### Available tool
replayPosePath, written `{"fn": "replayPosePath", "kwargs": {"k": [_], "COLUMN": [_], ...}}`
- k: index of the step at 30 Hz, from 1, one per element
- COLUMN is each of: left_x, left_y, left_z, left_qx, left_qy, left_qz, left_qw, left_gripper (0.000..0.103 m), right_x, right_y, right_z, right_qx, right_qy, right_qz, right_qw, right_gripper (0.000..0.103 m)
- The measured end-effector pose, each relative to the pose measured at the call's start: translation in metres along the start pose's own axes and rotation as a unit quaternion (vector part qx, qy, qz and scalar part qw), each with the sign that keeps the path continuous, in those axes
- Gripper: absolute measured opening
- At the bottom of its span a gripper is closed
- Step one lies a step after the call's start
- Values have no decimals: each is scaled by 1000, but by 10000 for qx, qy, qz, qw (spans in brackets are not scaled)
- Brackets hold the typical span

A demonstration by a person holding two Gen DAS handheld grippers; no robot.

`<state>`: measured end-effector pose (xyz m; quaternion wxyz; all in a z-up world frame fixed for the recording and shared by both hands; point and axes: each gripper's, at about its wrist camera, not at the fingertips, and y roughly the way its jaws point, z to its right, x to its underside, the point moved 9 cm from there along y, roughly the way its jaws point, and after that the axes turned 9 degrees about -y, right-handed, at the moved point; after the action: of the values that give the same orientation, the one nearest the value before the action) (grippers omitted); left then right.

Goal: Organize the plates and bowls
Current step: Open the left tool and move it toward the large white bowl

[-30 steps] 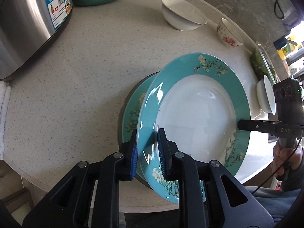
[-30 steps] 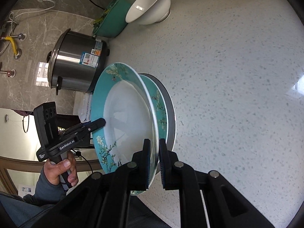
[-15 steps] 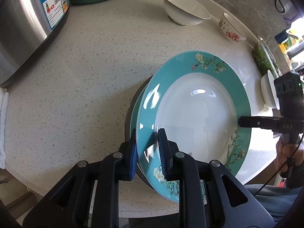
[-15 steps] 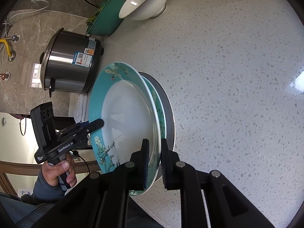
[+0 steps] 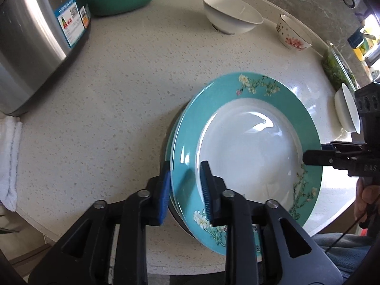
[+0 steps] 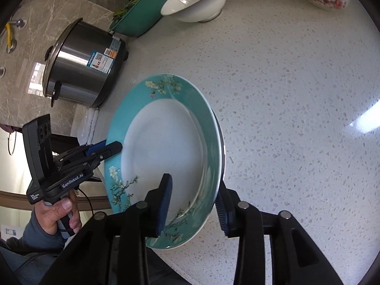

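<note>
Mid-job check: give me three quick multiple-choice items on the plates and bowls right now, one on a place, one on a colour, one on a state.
1. Where does the teal-rimmed plate lie?
A. On top of other plates on the counter
B. Inside the white bowl
C. Leaning on the steel cooker

2. What colour is the flower pattern on the small bowl beyond the white bowl?
A. Blue
B. Pink
C. Black

3. How do the right gripper pads stand at the plate's rim?
A. Clamped tight on it
B. Apart, rim between them
C. Far away from the plate

Answers:
1 A: rims of further plates show just under its left edge.
2 B: pink blossoms on its white side.
3 B: the right wrist view shows gaps on both sides of the rim; the jaws are opening.
</note>
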<state>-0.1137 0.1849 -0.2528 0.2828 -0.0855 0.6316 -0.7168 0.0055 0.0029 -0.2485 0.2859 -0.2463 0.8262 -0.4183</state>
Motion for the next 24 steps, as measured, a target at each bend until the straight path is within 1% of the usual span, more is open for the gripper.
{"fn": "replayPosePath", "kwargs": {"k": [2,5,6,7,8,9,10,11,12,13,14,15,16,17,19,20,22,24], "left_x": [-2,-6,-8,-10,-12,-14,-17,-20,-21,-24,-27,-31,-35,-39,-46,-49,-51,-49], "left_y": [-2,-8,-10,-13,-15,-19,-23,-27,-29,-33,-36,-41,-46,-51,-60,-62,-62,-58], "left_z": [-1,1,2,3,5,8,12,15,18,25,31,39,50,63,83,93,123,152], "left_qx": [-56,-56,-44,-26,-9,47,149,275,346,496,628,776,931,1116,1433,1566,1871,2010], "left_qy": [-27,-5,-2,-2,7,26,35,28,25,50,79,135,224,345,453,468,533,620], "left_qz": [75,195,234,278,313,369,424,480,515,571,607,639,679,713,726,705,568,454], "left_qw": [10000,9998,9997,9996,9995,9993,9990,9985,9981,9971,9961,9948,9931,9906,9860,9840,9792,9766], "left_gripper": [47,51,54,64,72,74,76,84,91,99,99,99,99,102,103,103,103,103], "right_x": [0,-1,-1,-2,-4,-6,-8,-10,-11,-12,-13,-12,-11,-9,-1,4,16,30], "right_y": [1,1,0,-3,-5,-9,-15,-21,-27,-36,-44,-53,-62,-71,-95,-106,-131,-157], "right_z": [-2,-3,-4,-5,-6,-7,-8,-9,-9,-8,-7,-6,-3,0,10,14,23,34], "right_qx": [95,118,122,118,129,147,149,119,78,-13,-146,-392,-711,-948,-1240,-1251,-1143,-1053], "right_qy": [-54,-40,-30,-31,-39,-41,-33,-3,49,141,262,429,671,891,1264,1348,1395,1374], "right_qz": [12,51,89,153,225,322,462,587,728,928,1091,1260,1444,1621,2028,2217,2541,2827], "right_qw": [9999,9999,9999,9998,9997,9994,9988,9982,9973,9956,9936,9903,9847,9782,9631,9576,9502,9435], "right_gripper": [43,45,51,63,70,81,87,89,94,103,103,103,103,103,103,103,103,103]}}
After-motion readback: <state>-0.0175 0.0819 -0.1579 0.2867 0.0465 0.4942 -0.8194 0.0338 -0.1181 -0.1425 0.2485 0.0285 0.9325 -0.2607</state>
